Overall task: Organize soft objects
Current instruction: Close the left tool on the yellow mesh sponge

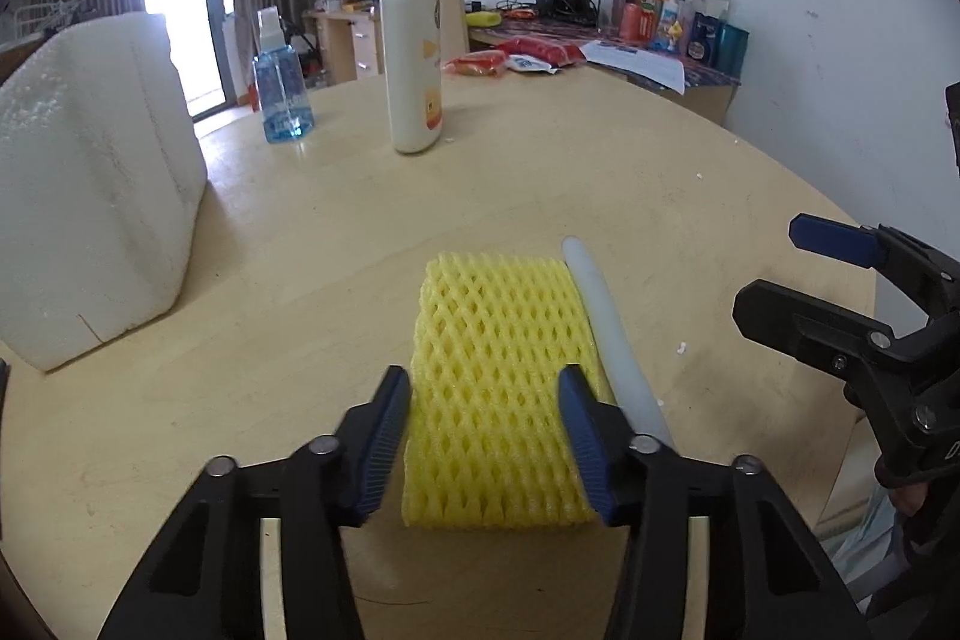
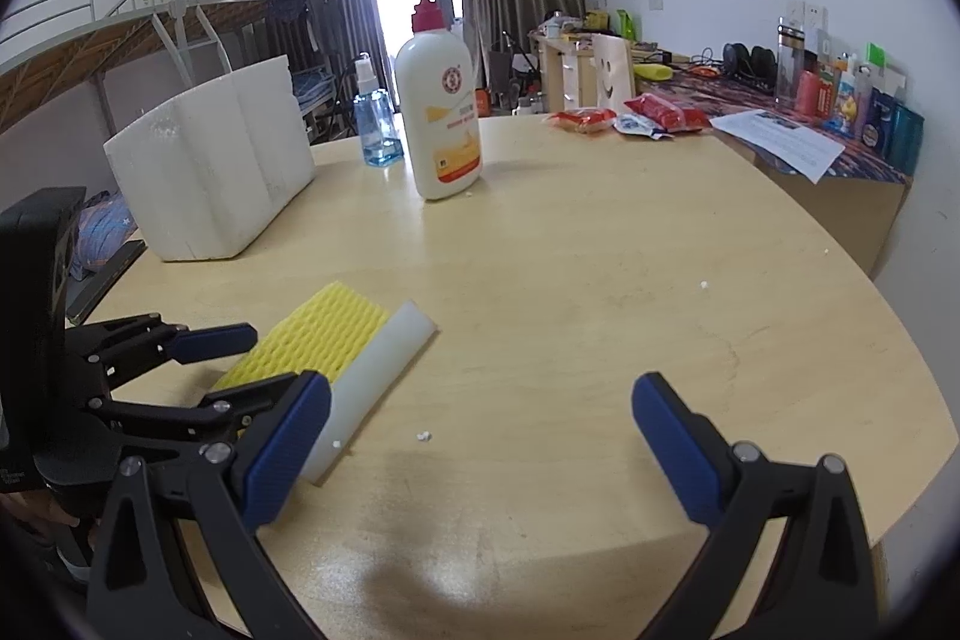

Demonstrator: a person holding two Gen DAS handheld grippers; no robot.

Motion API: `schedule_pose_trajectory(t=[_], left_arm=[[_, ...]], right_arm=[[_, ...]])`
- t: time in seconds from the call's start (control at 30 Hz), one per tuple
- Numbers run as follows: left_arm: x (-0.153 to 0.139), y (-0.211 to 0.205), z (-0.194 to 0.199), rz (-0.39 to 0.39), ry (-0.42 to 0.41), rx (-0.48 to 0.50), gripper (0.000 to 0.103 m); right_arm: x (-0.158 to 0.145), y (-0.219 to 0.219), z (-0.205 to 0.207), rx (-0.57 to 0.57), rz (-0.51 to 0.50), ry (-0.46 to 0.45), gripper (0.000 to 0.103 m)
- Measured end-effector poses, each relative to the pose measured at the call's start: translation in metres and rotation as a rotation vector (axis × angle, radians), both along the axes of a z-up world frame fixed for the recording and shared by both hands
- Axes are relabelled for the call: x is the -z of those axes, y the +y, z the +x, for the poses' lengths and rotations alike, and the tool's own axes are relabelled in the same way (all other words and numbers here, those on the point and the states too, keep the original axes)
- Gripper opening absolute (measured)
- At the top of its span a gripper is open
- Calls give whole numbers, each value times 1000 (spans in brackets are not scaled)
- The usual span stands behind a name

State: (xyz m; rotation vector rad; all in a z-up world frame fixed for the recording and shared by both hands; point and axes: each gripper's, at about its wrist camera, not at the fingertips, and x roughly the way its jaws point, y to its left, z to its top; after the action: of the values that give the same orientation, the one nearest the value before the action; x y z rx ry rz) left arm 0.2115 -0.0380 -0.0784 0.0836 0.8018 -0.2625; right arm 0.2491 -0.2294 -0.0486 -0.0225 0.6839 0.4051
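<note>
Left wrist view: bare counter (image 1: 540, 172) fills the middle, its curved edge at right; a white foam block (image 1: 90, 196) crowds the left. The left tool (image 1: 486, 436) has its blue pads against both sides of the yellow foam net (image 1: 498, 388), at lower centre beside a white foam tube (image 1: 606, 334).

Right wrist view: the right tool (image 2: 480, 436) stands wide apart, holding nothing, over bare counter; net and tube lie lower left.
</note>
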Motion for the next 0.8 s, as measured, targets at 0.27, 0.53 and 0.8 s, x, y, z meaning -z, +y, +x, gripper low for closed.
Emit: schedule_pose_trajectory(t=[0.27, 0.53, 0.8], left_arm=[[1, -6, 1, 37, 11, 11, 39], [-1, 0, 3, 8, 17, -1, 12], [-6, 16, -4, -10, -17, -51, 9]], right_arm=[[0, -1, 0, 2, 3, 2, 102], [0, 4, 0, -12, -2, 5, 102], [-3, 11, 1, -25, -10, 4, 102]])
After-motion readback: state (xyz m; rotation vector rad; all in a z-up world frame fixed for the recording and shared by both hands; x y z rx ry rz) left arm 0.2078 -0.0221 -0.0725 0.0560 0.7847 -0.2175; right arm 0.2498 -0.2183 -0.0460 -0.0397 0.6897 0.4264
